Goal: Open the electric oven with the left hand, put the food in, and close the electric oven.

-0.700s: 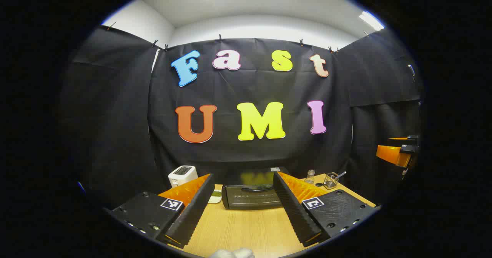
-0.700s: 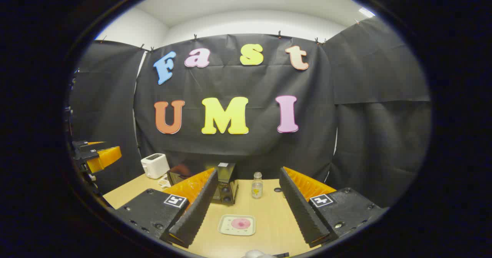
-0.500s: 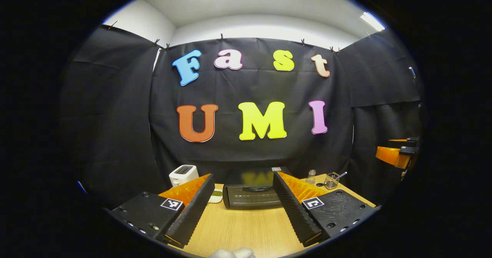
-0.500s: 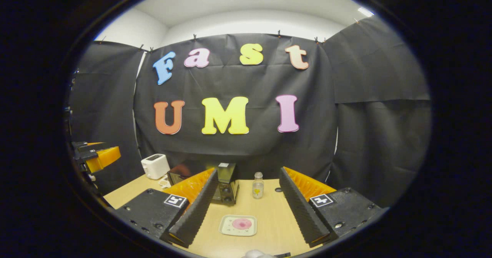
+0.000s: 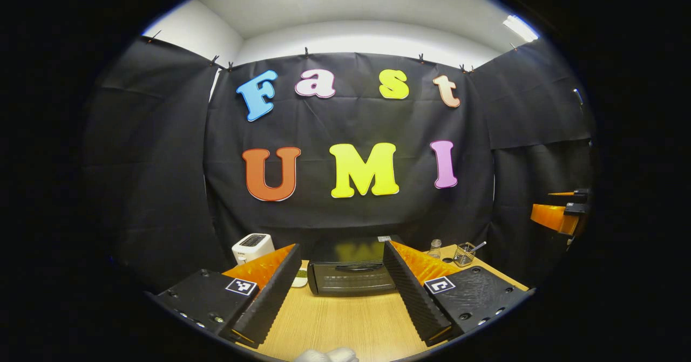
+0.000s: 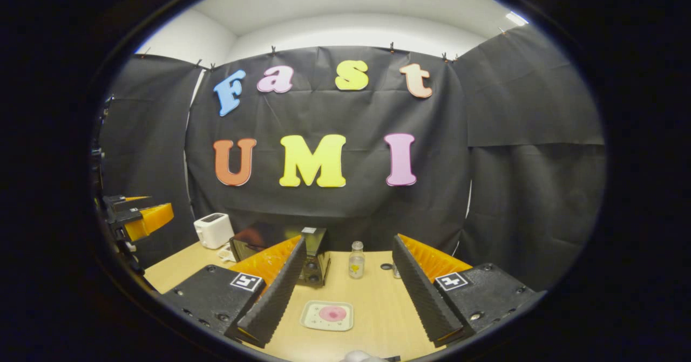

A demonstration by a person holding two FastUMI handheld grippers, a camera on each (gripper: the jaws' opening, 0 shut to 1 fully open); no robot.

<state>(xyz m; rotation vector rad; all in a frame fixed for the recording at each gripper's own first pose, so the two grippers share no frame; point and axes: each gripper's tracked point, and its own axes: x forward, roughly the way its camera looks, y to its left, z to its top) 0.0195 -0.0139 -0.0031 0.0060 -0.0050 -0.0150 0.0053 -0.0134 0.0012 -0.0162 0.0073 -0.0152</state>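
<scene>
Left gripper view: electric oven (image 5: 351,273) sits low centre on the wooden table (image 5: 345,324), door shut, handle (image 5: 351,268) untouched, framed between the left gripper (image 5: 341,292) fingers. Task looks barely begun: oven not opened, food not loaded, closing still to come.

Right gripper view: food (image 6: 332,313), a pink round piece on a small square plate (image 6: 327,316), lies low centre on the table, just ahead of the right gripper (image 6: 346,297), well apart from the oven (image 6: 310,257) at centre left.

Fingers: left gripper spread wide, holding nothing, touching nothing, apart from the oven. Right gripper also spread wide, empty, the plate lying between its fingers in the frame but not touched. Right gripper also shows far right in left gripper view (image 5: 559,216); left gripper far left in right gripper view (image 6: 137,219).

Other stuff: white toaster (image 5: 251,247) left of oven, small glass jar (image 6: 355,260) right of oven, wire holder (image 5: 464,254) at centre right.
</scene>
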